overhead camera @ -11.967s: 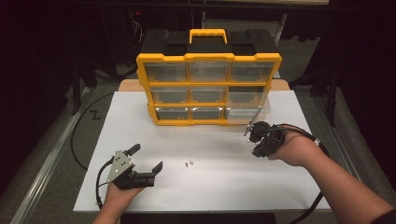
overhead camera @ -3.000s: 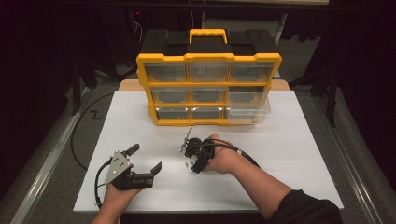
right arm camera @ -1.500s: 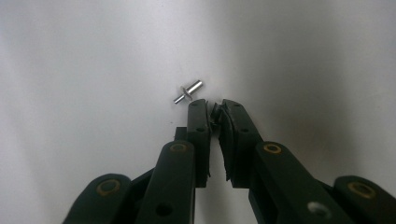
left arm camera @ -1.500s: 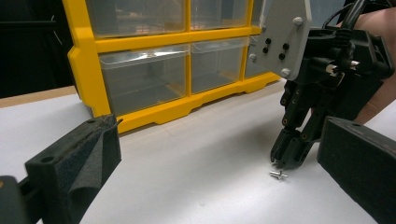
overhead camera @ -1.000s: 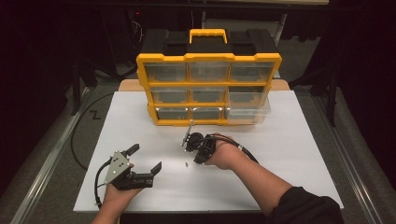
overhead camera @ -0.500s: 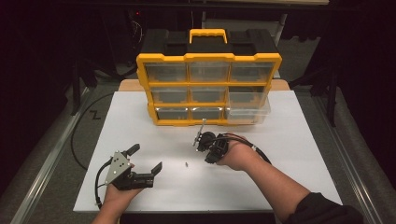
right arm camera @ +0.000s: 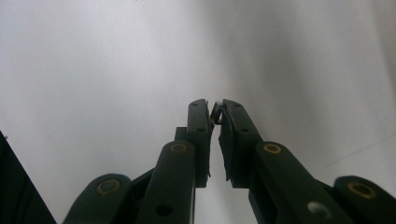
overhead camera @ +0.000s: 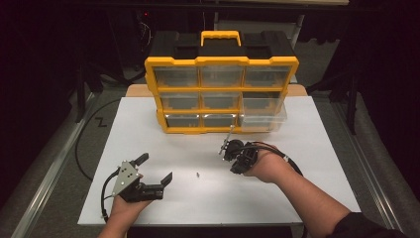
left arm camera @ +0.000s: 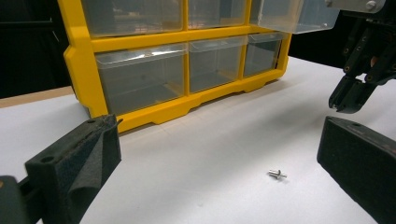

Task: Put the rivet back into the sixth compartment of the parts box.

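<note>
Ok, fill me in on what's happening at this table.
A person works with two handheld grippers at a white table in front of a yellow drawer organizer. The right gripper is shut on a small metal pin and is held above the table near the organizer's pulled-out drawer. A second pin lies on the table. The left gripper rests open nearby.

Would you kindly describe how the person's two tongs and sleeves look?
Both are black, two-jawed tools trailing black cables. The left tongs carry a grey three-cornered plate and foam-like jaw pads. The right tongs have brass-coloured pivot pins. A dark sleeve covers the right upper forearm.
</note>
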A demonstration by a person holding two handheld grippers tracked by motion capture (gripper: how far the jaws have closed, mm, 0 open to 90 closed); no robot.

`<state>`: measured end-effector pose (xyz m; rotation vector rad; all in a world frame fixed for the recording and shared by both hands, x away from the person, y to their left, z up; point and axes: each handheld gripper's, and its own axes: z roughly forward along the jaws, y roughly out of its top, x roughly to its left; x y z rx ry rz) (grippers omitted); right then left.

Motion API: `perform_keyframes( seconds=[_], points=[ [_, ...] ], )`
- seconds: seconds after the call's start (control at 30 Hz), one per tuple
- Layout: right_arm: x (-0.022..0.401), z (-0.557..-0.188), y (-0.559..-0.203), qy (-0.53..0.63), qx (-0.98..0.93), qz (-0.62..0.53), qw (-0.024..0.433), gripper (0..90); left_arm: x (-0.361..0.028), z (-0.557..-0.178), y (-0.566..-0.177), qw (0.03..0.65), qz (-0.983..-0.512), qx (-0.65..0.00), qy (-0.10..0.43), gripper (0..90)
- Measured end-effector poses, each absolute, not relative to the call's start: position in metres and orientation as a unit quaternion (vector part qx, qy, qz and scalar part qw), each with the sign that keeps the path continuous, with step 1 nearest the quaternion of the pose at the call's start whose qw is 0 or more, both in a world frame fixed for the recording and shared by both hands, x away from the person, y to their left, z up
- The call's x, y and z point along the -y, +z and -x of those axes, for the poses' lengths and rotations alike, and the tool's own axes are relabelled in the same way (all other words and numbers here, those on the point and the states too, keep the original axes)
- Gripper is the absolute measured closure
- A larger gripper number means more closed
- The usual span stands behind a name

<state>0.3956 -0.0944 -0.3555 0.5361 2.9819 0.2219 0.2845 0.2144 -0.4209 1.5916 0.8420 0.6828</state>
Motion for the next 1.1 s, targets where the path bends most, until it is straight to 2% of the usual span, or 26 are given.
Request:
perform_keyframes(
  seconds=[1.1],
  points=[
    [0.152, -0.397, -0.337, 0.058, -0.973, -0.213, 0.063, 84.6, -0.213, -0.285, -0.421, 0.57, -0.679, -0.359, 0.292, 0.4]
  ],
)
